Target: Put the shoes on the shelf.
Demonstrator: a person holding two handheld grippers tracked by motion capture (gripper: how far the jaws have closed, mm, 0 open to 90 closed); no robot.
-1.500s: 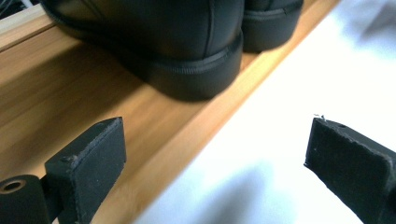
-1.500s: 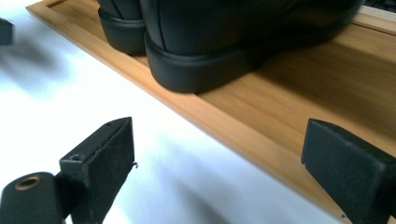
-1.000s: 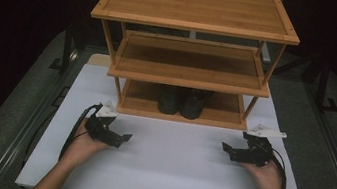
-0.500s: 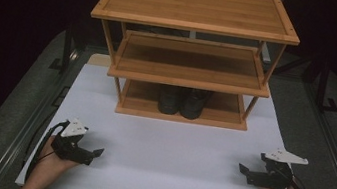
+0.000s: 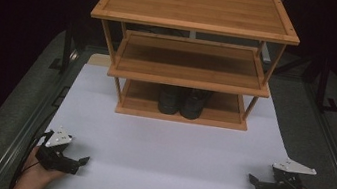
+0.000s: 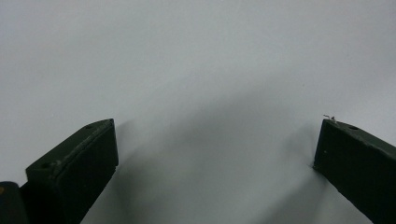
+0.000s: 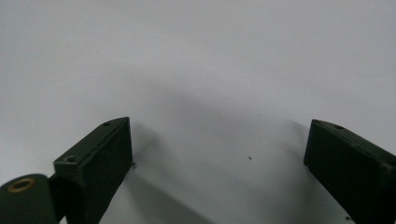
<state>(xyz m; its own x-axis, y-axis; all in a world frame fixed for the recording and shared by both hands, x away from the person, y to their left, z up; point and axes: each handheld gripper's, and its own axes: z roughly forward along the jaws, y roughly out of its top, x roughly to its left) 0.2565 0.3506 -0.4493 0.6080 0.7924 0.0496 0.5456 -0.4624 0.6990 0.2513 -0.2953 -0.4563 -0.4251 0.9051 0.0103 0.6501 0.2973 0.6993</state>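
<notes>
Both grippers have pulled back to the near corners in my high view, left gripper (image 5: 76, 160) and right gripper (image 5: 255, 180) well apart; the shoes (image 5: 183, 102) sit on the rack's (image 5: 194, 25) bottom shelf. In the left gripper view the jaws gape over bare white mat (image 6: 196, 70). My right gripper view matches, jaws spread wide.

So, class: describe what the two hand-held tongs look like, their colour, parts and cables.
Both are black, boxy tools. The left tongs and right tongs each carry a pale grey three-cornered plate on top, and a dark cable loops back past each hand. Up close, the jaws are flat, dark rectangular blocks with small screw holes; a brass-coloured ring shows beside one right jaw. No sleeves show.
</notes>
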